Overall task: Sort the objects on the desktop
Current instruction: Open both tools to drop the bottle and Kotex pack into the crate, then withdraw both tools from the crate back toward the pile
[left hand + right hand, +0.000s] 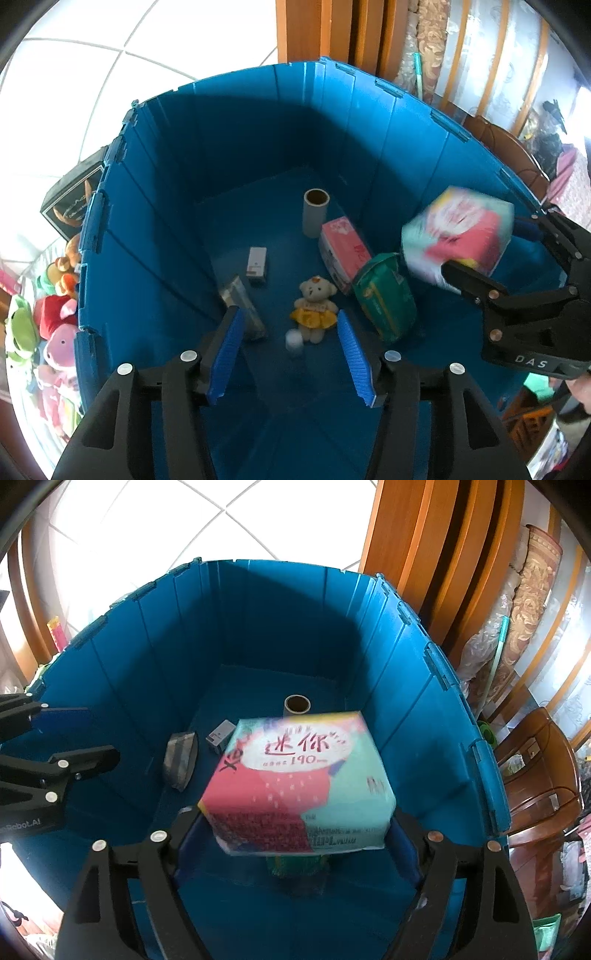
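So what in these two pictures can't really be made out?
- Tissue pack: blurred in the left view.
- Green pack: right view, mostly hidden under the tissue pack.
- Teddy bear: absent from the right view, presumably behind the pack.
- Small white thing: left view, too blurred to identify.

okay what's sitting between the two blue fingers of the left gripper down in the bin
In the left wrist view, the left gripper is open over the blue bin. Between its fingers lie a small teddy bear in a yellow dress and a small white cylinder.

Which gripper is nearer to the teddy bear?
Left. The left gripper hangs open above the teddy bear, which shows between its fingers. The right gripper is off to the side, higher, shut on a tissue pack.
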Demonstrator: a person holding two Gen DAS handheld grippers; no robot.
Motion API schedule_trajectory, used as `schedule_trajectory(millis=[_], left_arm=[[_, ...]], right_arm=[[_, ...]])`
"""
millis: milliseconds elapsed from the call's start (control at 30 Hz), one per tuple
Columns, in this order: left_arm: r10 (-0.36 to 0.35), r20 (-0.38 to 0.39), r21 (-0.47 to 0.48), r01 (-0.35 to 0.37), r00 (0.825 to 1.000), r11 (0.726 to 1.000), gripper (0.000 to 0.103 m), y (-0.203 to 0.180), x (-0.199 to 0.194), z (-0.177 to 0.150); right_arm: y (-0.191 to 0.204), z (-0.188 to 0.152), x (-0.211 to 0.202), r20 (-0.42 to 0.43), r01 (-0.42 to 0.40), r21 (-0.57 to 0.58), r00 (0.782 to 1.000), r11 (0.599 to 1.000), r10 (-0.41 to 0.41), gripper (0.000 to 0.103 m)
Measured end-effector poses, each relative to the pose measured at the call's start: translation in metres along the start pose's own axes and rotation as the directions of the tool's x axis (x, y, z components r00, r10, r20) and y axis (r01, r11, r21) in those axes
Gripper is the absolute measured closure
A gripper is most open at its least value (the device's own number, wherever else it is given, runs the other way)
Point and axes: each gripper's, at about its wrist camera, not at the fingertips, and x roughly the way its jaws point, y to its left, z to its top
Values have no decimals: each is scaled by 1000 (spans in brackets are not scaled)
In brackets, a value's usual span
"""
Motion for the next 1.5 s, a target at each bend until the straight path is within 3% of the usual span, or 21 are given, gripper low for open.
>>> schedule_trajectory(millis=[33,100,400,467,500,800,933,1100,1500], left_arm=[[1,1,-3,-1,1000,1000,46,1,0,0],[3,5,-9,-3,1000,1000,43,3,-1,1],[3,62,-36,-1,998,999,39,17,-24,-1],[8,90,-48,-3,996,999,23,24,-34,-2],[12,106,-55,-6,994,998,22,28,-40,-3],[65,269,-78,-45,961,996,17,61,-107,-25],[89,311,-107,-58,946,993,13,89,-131,-48],[176,322,-144,-136,930,980,12,136,-151,-86],[275,241,-232,-220,931,947,12,272,-172,-211]], right_arm=[[-1,1,-1,7,-1,3,1000,1000,1,14],[-1,3,-4,23,-7,6,1000,1000,6,0],[9,8,-17,61,23,-20,998,1000,-22,0],[11,9,-22,71,22,-21,997,1000,-21,0],[13,10,-26,77,20,-21,997,1000,-19,0],[36,15,-62,144,9,-13,990,1000,-6,0],[62,17,-83,193,-17,-15,981,1000,20,0],[113,13,-99,219,-44,-37,974,998,51,0],[254,-20,-127,221,-65,-52,972,996,75,0]])
